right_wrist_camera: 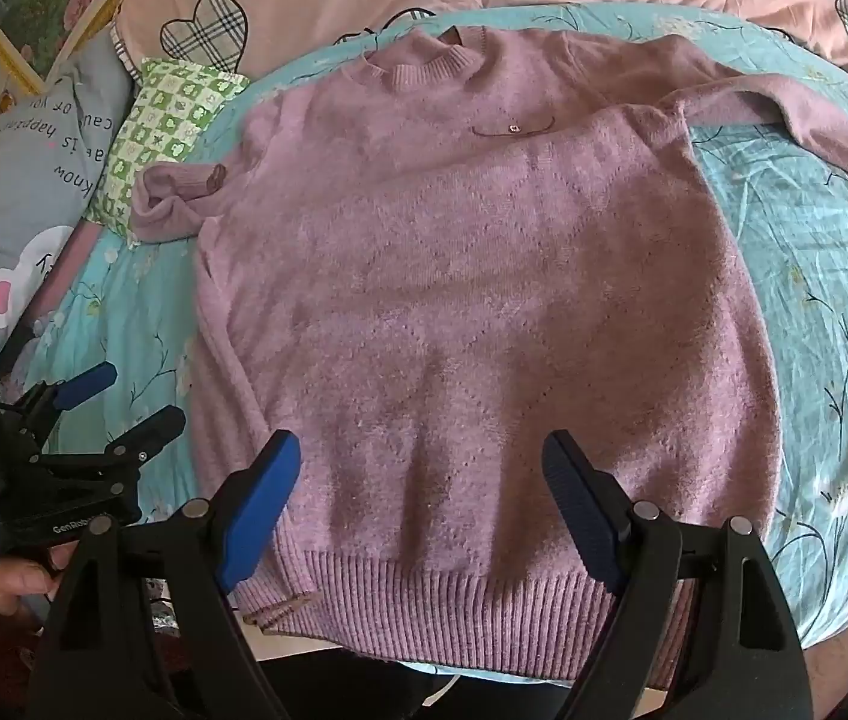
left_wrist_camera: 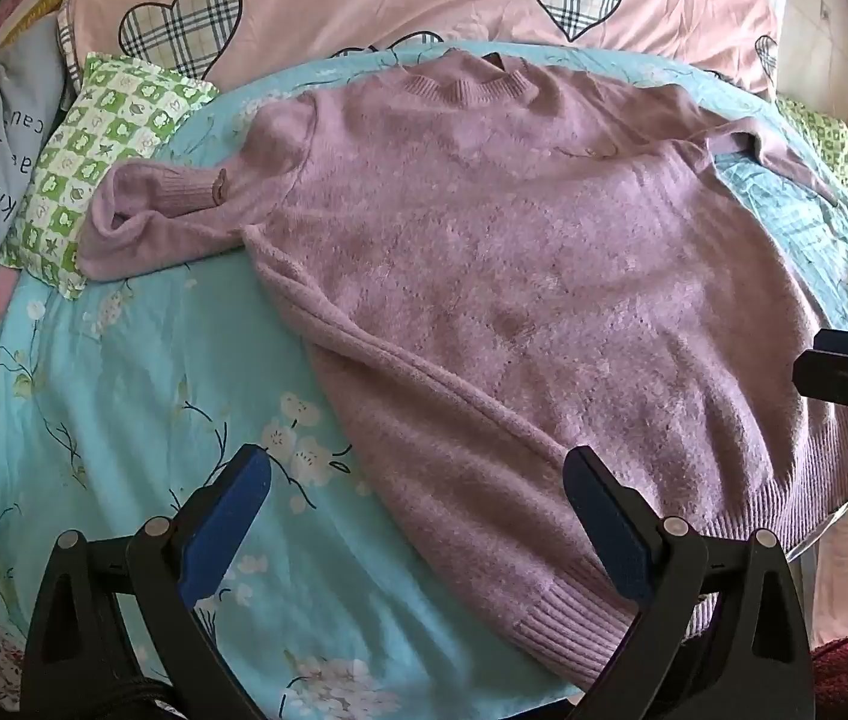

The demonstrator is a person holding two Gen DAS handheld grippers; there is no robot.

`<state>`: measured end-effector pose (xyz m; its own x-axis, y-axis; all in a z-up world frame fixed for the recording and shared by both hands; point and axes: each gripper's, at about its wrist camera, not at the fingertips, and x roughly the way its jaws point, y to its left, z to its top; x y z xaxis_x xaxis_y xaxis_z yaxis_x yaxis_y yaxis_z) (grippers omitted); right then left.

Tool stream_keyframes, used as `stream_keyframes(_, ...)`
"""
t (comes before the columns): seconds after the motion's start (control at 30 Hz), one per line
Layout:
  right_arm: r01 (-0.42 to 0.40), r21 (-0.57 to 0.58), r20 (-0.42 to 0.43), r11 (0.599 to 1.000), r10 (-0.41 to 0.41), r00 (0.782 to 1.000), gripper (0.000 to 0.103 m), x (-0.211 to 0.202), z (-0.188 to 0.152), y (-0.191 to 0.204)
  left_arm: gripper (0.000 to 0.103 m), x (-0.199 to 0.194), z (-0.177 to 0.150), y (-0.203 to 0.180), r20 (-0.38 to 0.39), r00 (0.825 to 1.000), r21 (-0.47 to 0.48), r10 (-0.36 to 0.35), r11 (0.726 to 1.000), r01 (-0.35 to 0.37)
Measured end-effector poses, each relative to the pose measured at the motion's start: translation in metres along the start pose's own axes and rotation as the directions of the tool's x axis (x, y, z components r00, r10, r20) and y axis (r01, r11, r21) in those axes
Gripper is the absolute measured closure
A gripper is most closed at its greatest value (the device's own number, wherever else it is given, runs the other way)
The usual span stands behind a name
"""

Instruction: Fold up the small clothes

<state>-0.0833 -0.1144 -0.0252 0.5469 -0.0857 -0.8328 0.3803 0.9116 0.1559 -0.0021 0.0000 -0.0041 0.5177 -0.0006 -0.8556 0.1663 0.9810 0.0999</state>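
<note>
A mauve sweater [right_wrist_camera: 472,300] lies flat on the bed [right_wrist_camera: 832,312], one cuff on a green pillow [right_wrist_camera: 171,114]. Both tools hover released: left tool [left_wrist_camera: 417,516] over its side, right tool [right_wrist_camera: 424,498] above the hem.

The black body of the left gripper [right_wrist_camera: 117,414] bears white lettering starting "GenRob". The grey printed pillow [right_wrist_camera: 33,180] carries upside-down words: "is happ", "know", "cau", "or"; the rest is unreadable.
</note>
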Motion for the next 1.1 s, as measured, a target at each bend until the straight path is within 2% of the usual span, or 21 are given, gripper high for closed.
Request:
stream_keyframes(0.37, -0.005, -0.003, -0.012, 1.0, 0.005, 1.0, 0.02, 0.001, 0.006, 0.007, 0.005, 0.007, 0.002, 0.005, -0.012, 1.0, -0.005, -0.004, 1.0, 0.004)
stream_keyframes(0.9, 0.003, 0.011, -0.016, 1.0, -0.003, 1.0, 0.02, 0.005, 0.013, -0.007, 0.005, 0.02, 0.011, 0.001, -0.014, 1.0, -0.005, -0.013, 1.0, 0.013)
stream_keyframes(1.1, -0.027, 0.021, -0.024, 0.999, 0.027, 0.999, 0.02, 0.008, 0.019, -0.016, 0.004, 0.027, 0.019, -0.002, -0.018, 1.0, -0.003, -0.007, 1.0, 0.007)
